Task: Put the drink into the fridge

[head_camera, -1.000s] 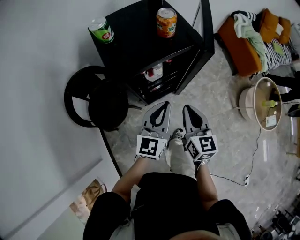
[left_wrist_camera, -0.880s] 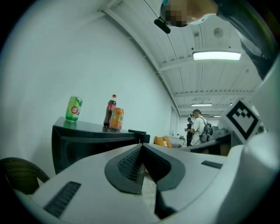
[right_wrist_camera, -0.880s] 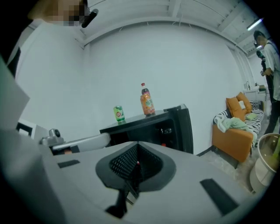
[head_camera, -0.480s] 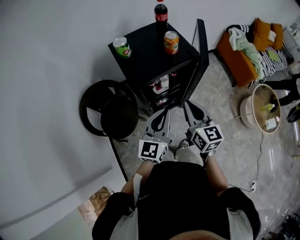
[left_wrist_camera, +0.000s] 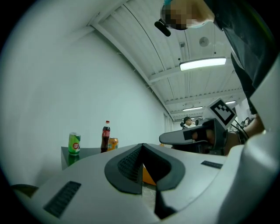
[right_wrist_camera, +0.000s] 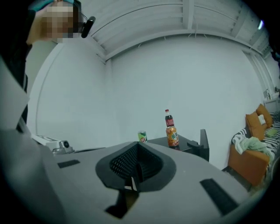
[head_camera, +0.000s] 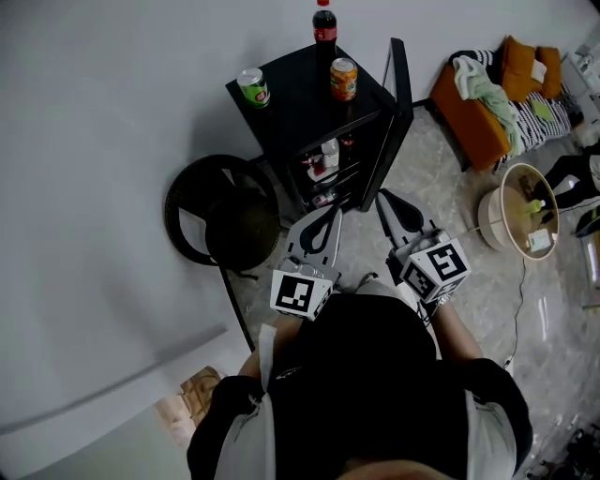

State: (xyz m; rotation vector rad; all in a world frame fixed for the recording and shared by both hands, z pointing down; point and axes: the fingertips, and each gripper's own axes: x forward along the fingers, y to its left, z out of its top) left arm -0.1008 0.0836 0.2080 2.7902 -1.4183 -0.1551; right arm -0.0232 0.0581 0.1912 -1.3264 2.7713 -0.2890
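white wall behind a black mini fridge, door open. on its top: green can at the left edge, red-labelled cola bottle at the back corner, orange can just beside it; print unreadable. left gripper and right gripper are closed, empty.

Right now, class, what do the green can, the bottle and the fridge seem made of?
The green can: likely metal, silvery rimmed top, printed wrap. The bottle: probably clear plastic, dark drink showing, red cap. The fridge: glossy black surface, material unclear; top mirrors the can.
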